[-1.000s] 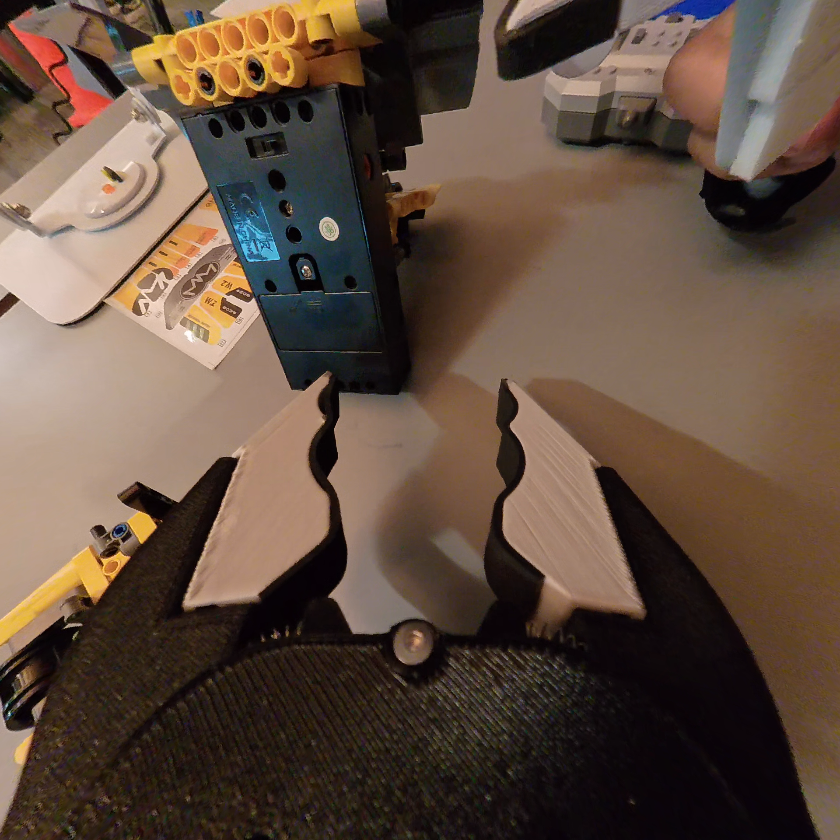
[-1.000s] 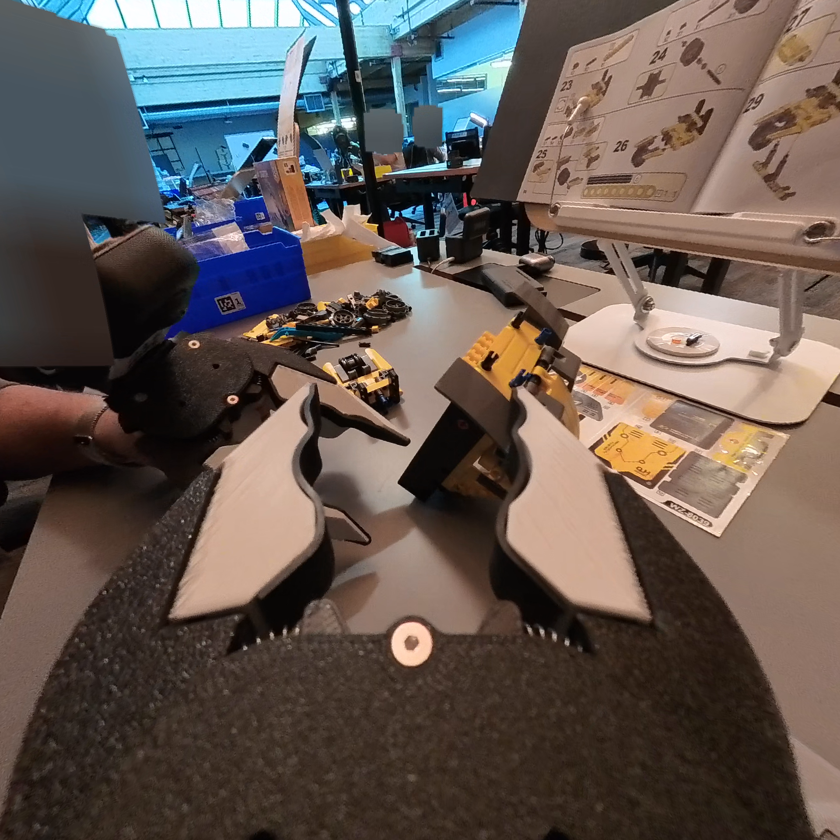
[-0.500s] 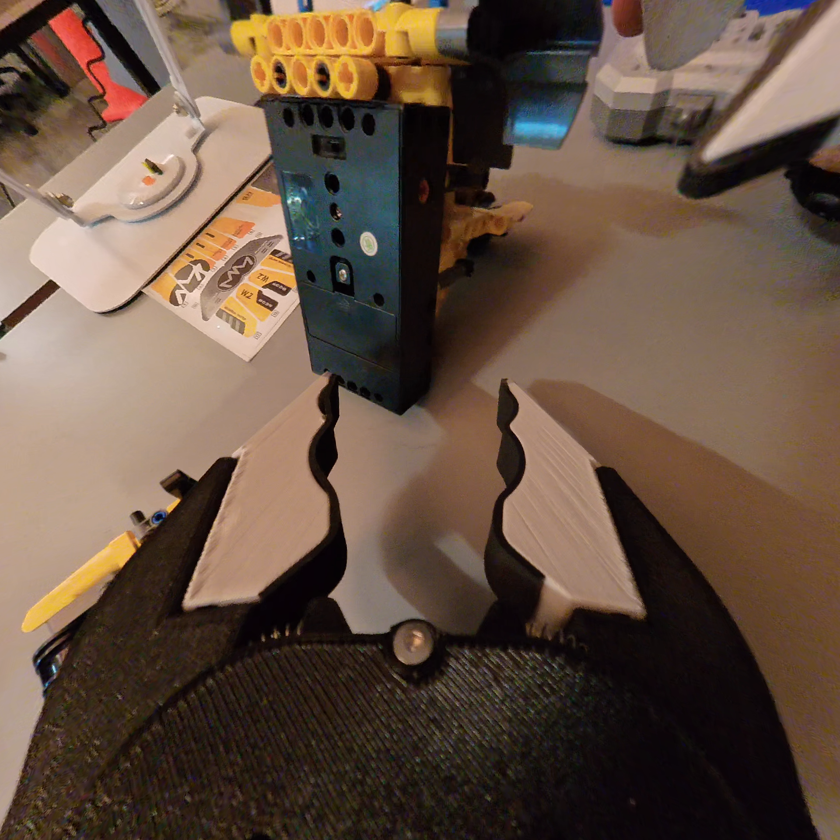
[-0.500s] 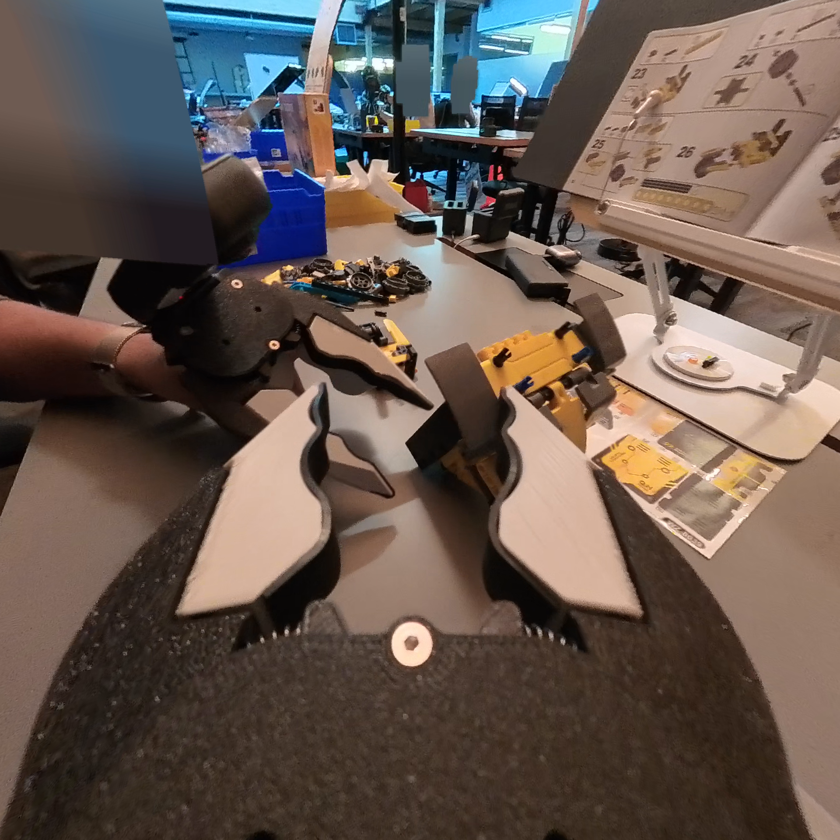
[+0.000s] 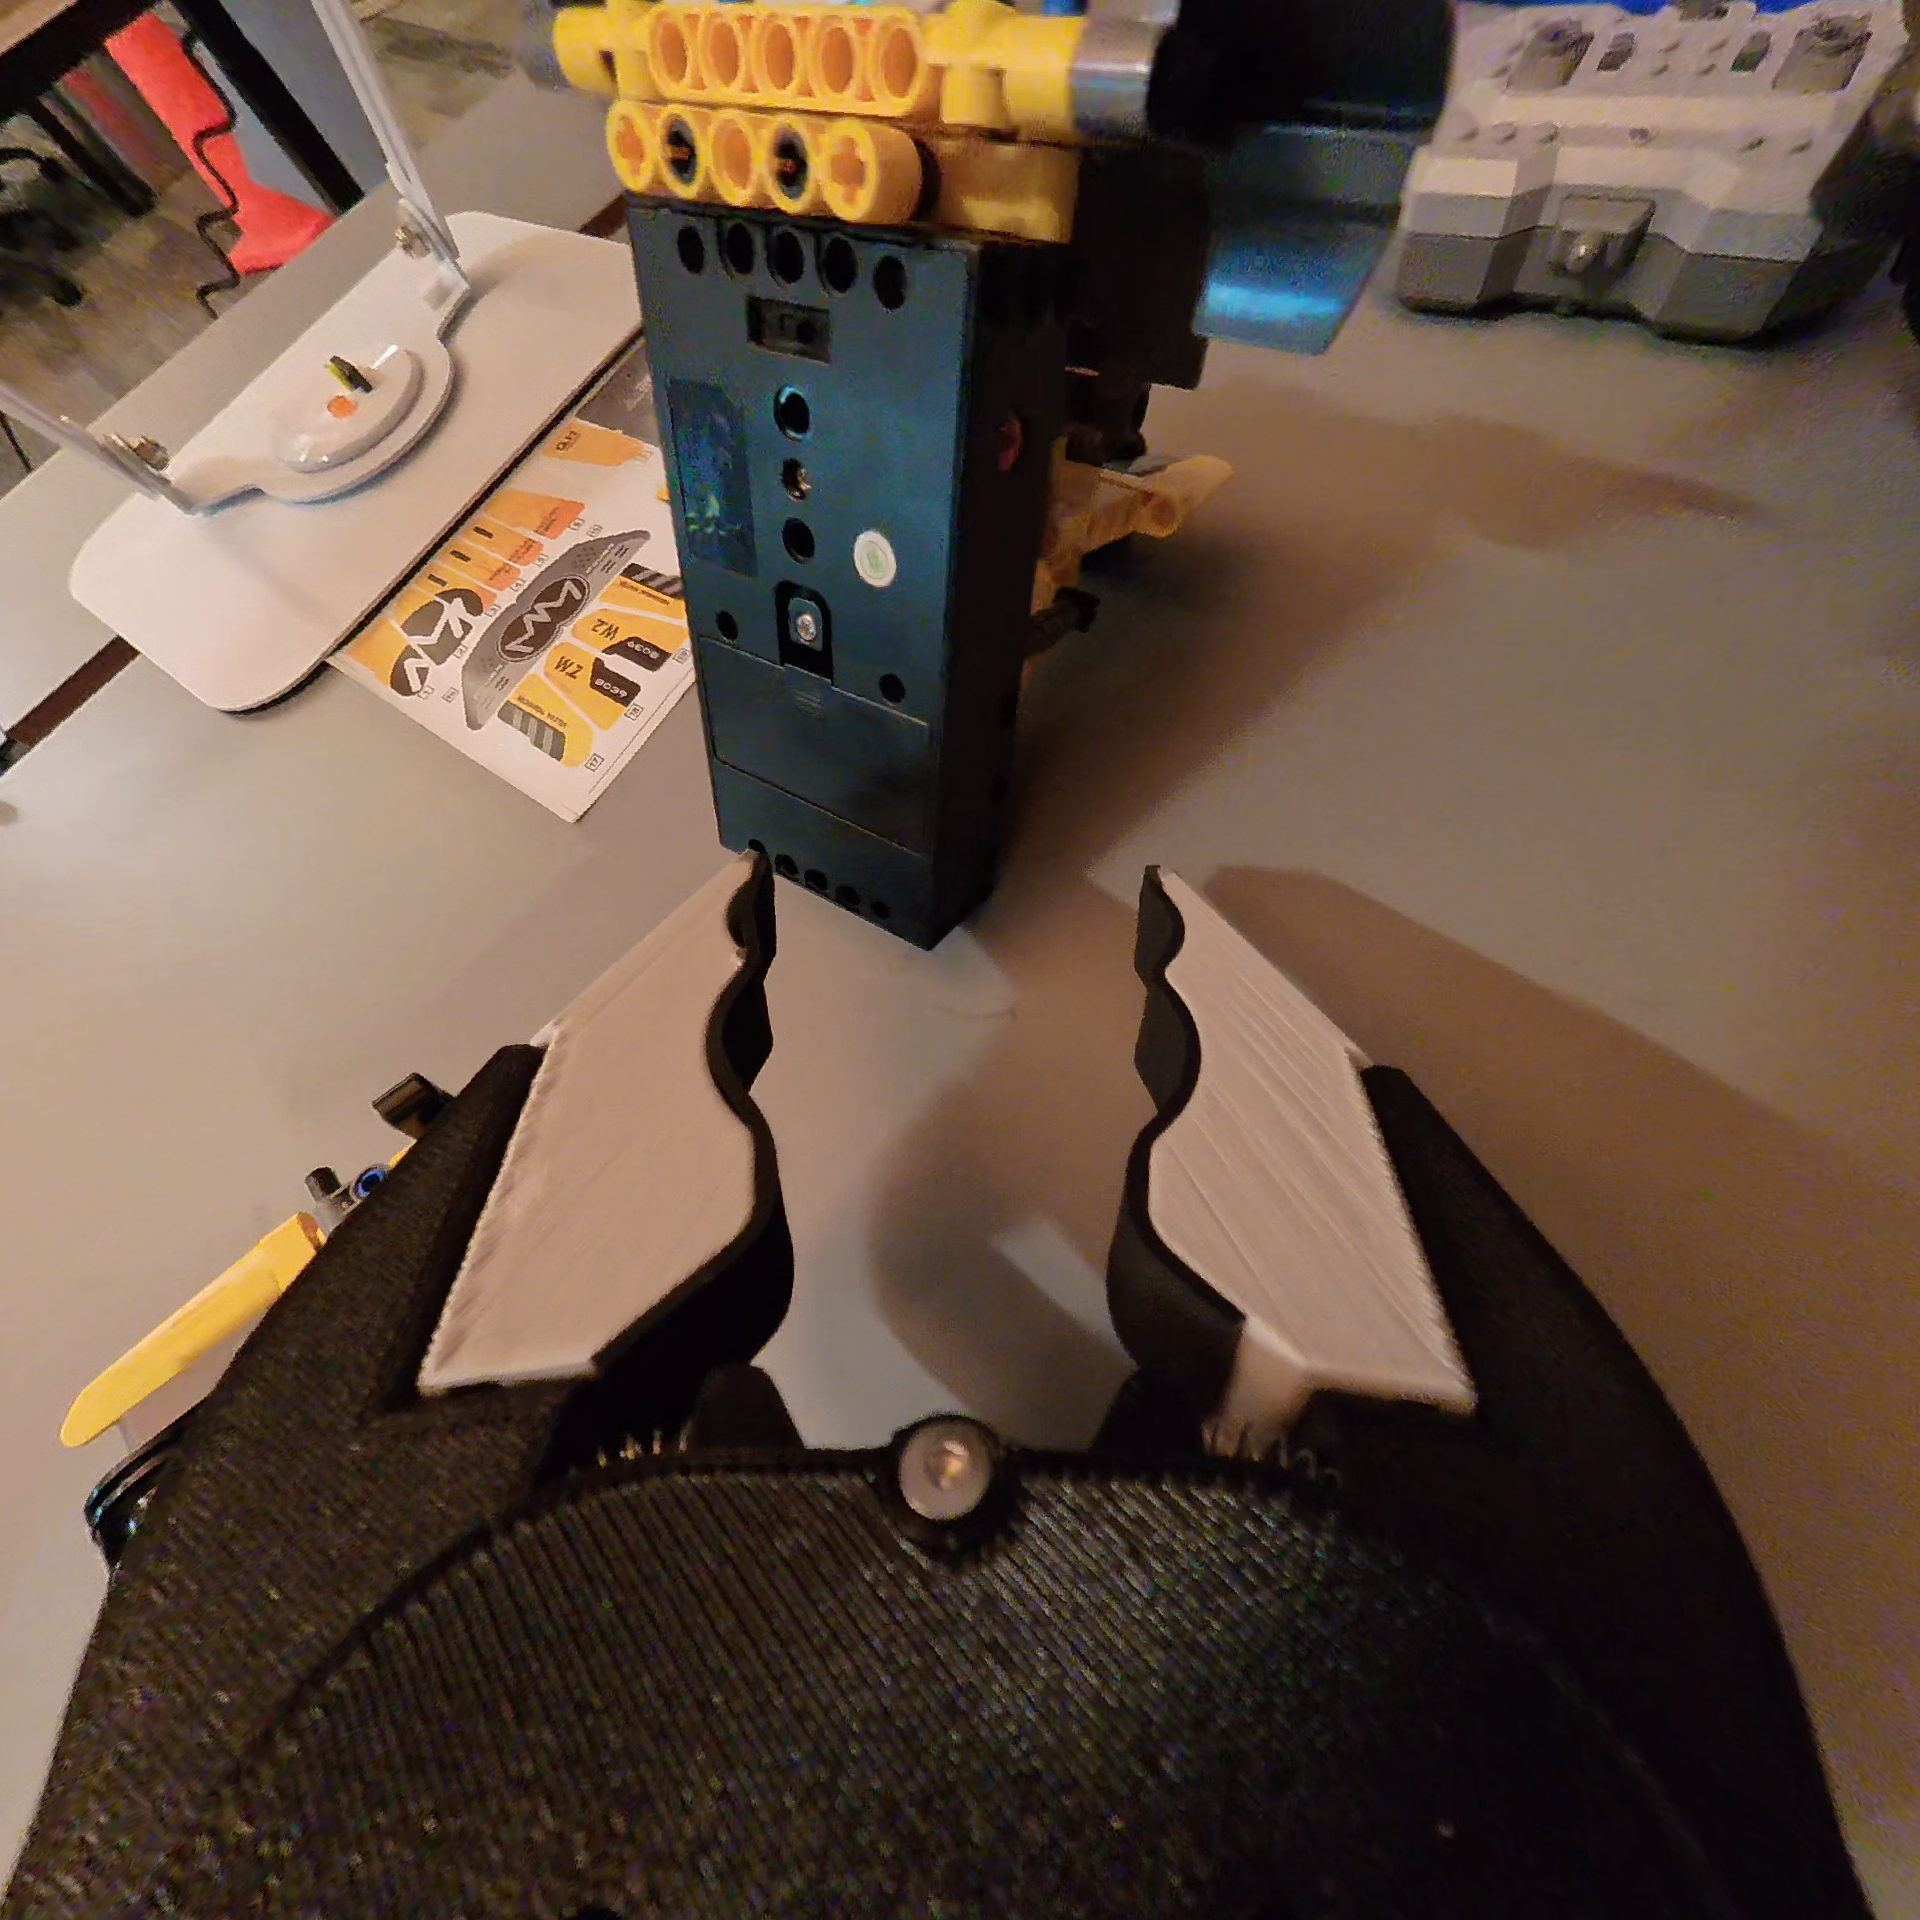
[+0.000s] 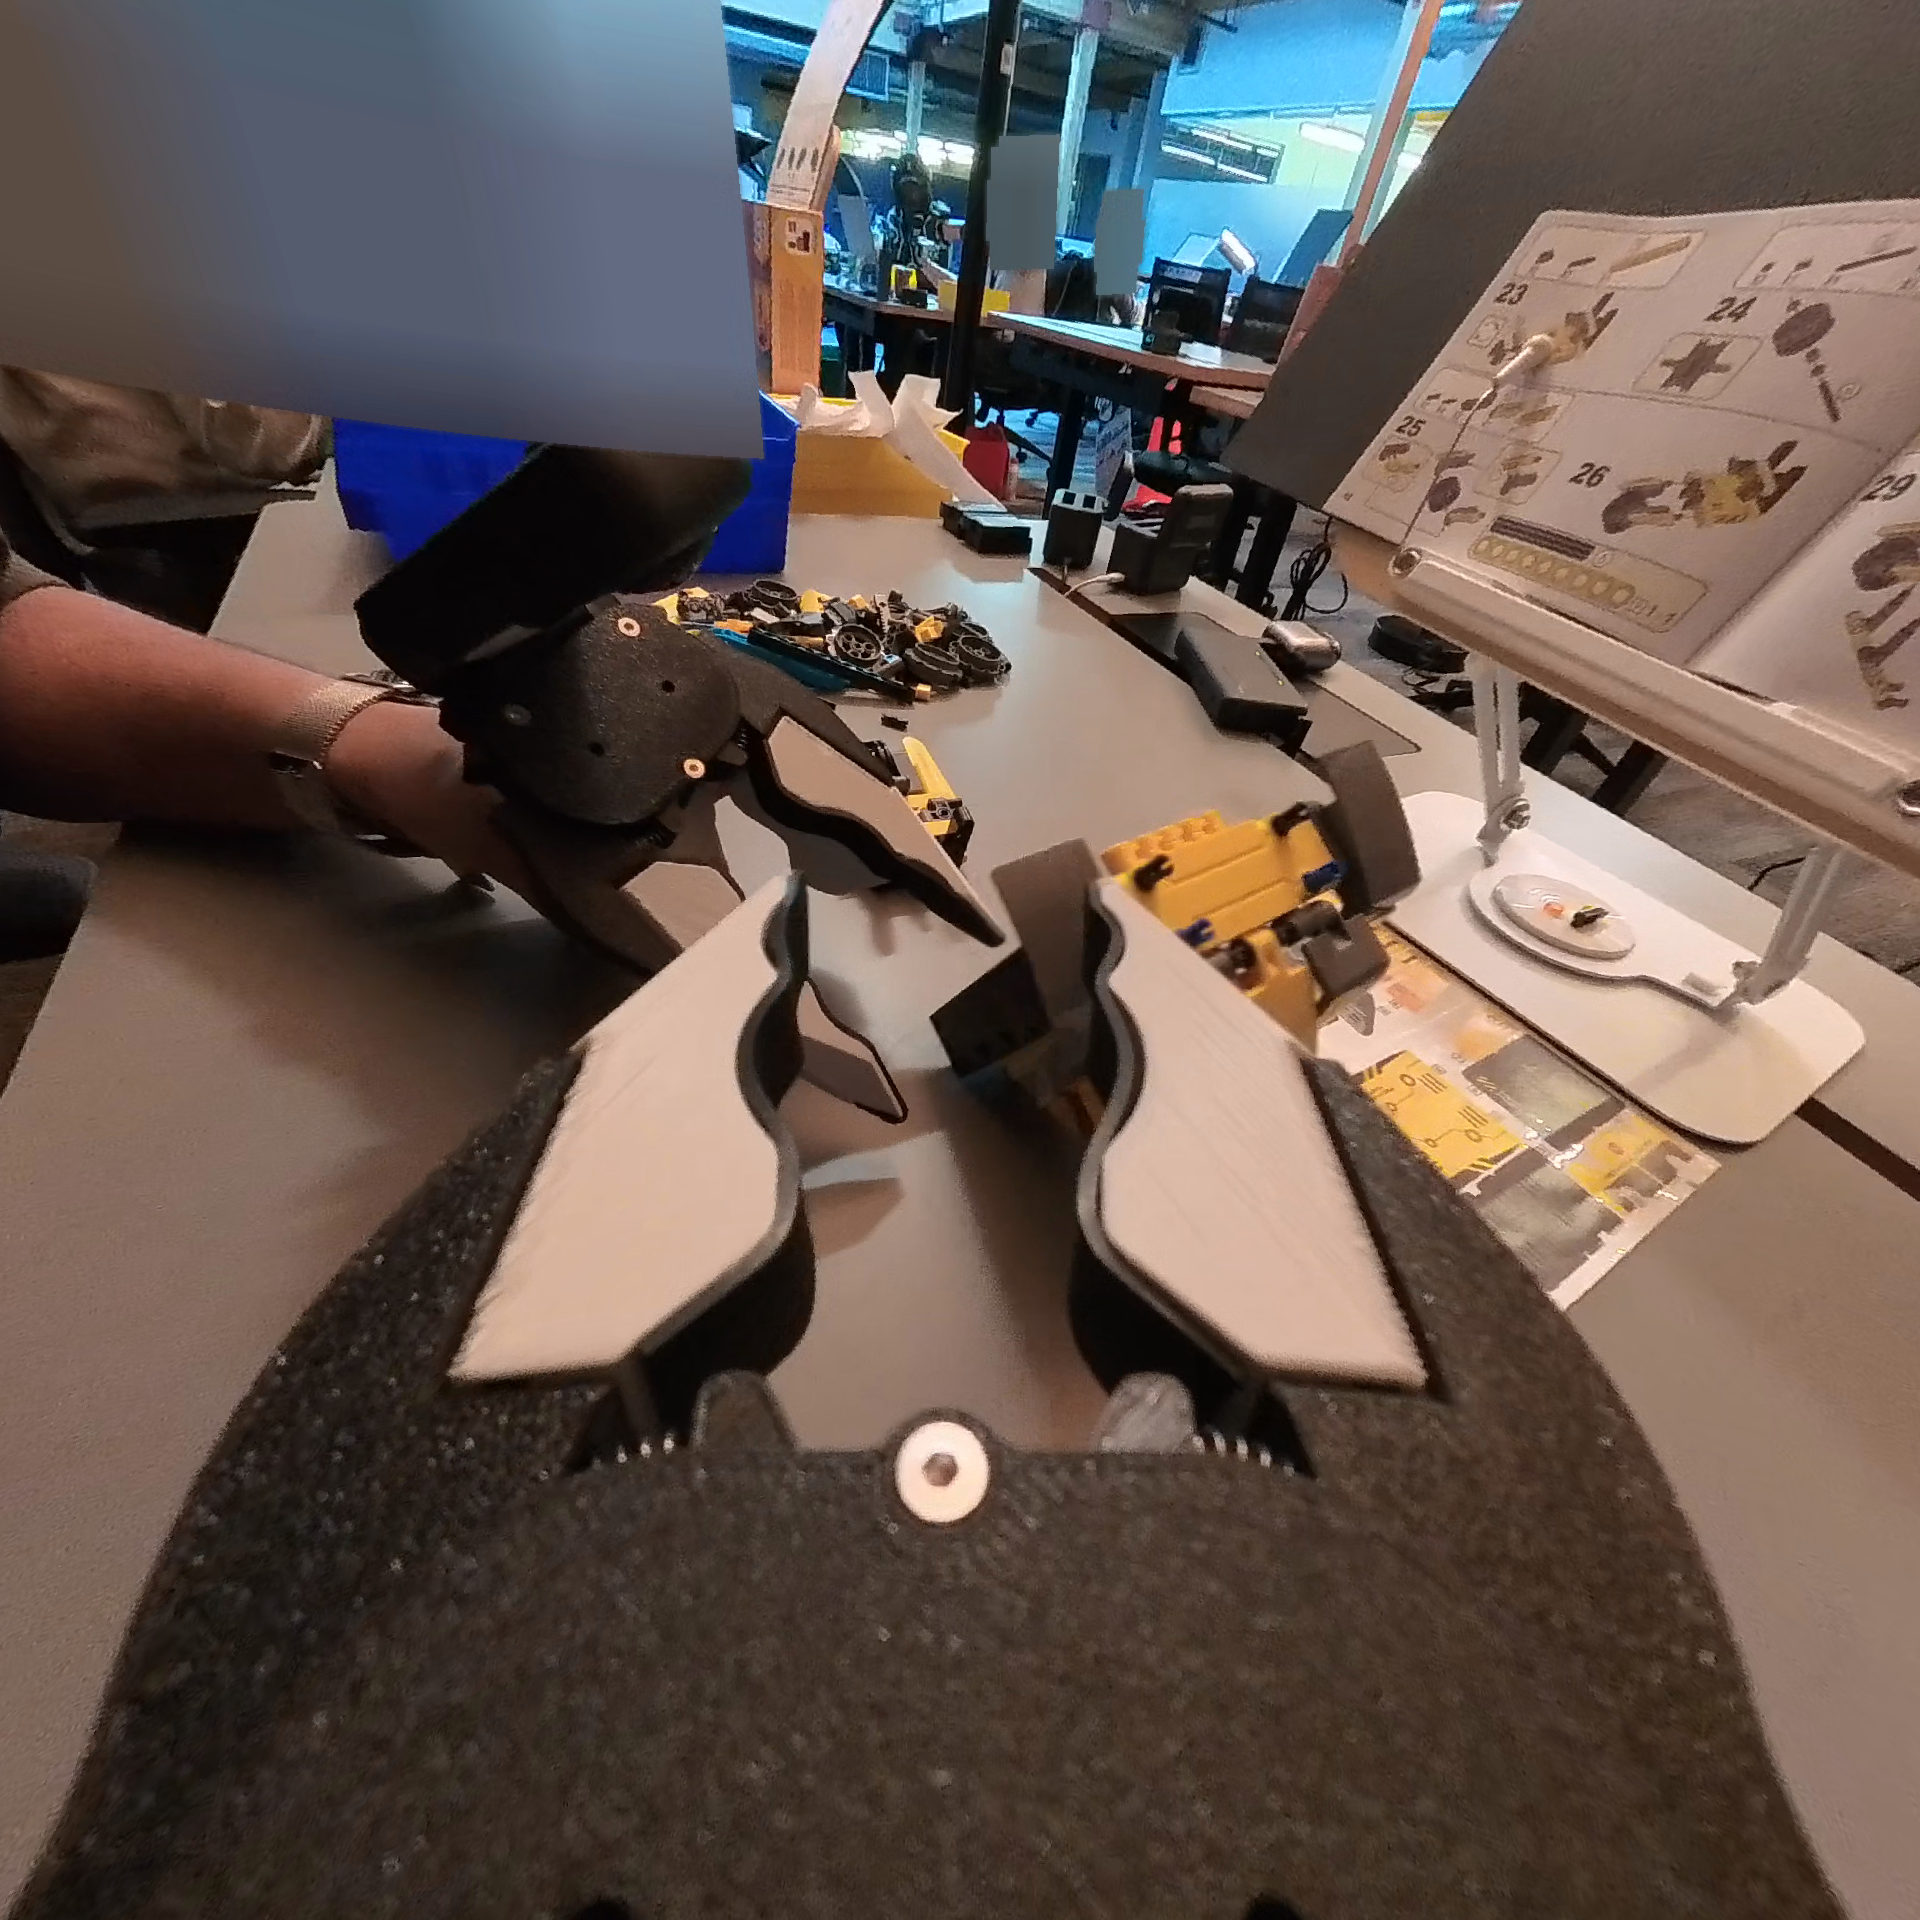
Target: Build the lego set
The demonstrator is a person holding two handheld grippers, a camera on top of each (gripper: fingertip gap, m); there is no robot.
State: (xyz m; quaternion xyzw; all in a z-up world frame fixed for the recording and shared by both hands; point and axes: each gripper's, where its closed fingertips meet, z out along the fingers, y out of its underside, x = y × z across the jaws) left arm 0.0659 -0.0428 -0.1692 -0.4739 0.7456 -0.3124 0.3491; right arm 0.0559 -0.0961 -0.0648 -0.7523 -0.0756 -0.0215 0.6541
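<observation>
On the grey table (image 5: 1455,831), just beyond the left gripper (image 5: 954,888), a partly built toy model (image 5: 842,582) stands on end: a dark battery-box block with rows of holes, yellow perforated beams pinned across its far end, and dark panels to the right. The left gripper's jaws are spread and hold nothing; the left fingertip sits just beside the block's near lower corner, and whether it touches cannot be told. In the right wrist view the same model (image 6: 1226,914) lies just past the right gripper (image 6: 945,914), whose jaws are likewise spread and empty, its right finger passing in front of the yellow part. The left gripper (image 6: 790,831) shows there too, held by a hand (image 6: 416,790) with a wristband.

As for progress, the model is clearly half-made. A pile of loose parts (image 6: 862,644) with black wheels lies far across the table, a yellow piece (image 5: 197,1330) lies near left, and a grey unit (image 5: 1621,208) sits far right. An instruction booklet (image 6: 1621,416) rests open on a white stand (image 6: 1662,997), with a sticker sheet (image 5: 540,634) beside its base.
</observation>
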